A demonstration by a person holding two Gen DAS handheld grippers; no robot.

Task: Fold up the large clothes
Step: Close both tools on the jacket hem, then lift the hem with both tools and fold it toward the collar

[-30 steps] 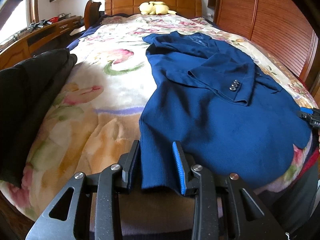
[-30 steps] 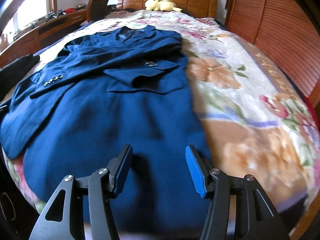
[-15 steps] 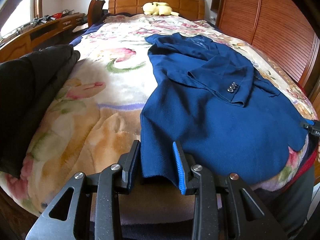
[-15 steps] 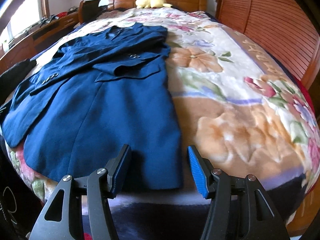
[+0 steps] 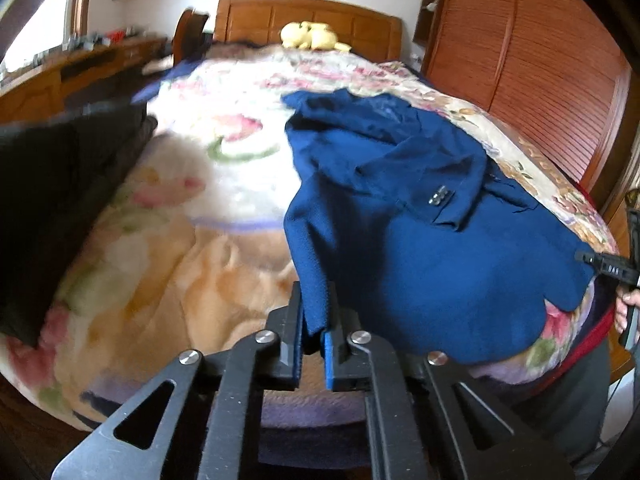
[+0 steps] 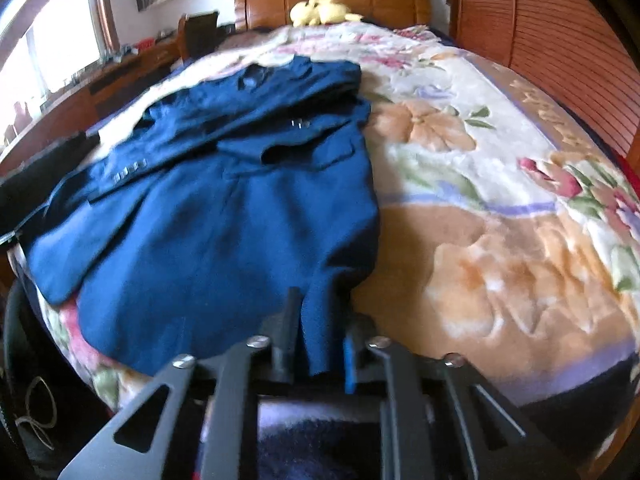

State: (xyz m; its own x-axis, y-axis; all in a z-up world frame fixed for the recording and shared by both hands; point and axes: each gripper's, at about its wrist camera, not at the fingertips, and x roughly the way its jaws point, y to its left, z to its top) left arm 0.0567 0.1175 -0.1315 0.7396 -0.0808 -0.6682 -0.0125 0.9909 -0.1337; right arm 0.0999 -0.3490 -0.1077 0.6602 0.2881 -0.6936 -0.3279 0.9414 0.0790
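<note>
Bed [image 5: 240, 216]: fills both views, spread with a floral blanket in cream, orange and pink; wooden headboard at the far end.
Wardrobe [image 5: 540, 80]: louvred reddish wood doors running along the bed's right side.
Bench [image 6: 120, 76]: long wooden one under the window on the left, cluttered with small things too blurred to name.
Blue jacket [image 5: 420, 240]: lying lengthwise on the blanket, collar toward the headboard, hem at the near edge of the bed; sleeves folded across the body, cuff buttons showing. Both near hem corners are lifted off the blanket.
Dark garment [image 5: 52, 208]: black heap on the bed's left edge, well apart from the jacket.
Left gripper [image 5: 316, 320]: and there it is, jaws have just been closing and now they are clenched on the jacket's left hem corner, fabric pinched between the pads.
Right gripper [image 6: 316, 332]: same story, jaws have just been closing, now grasping the right hem corner, cloth bunched between them. Its tip also shows at the right edge of the left wrist view, with fingers of a hand around it.
Yellow plush toy [image 6: 320, 10]: resting against the headboard.
</note>
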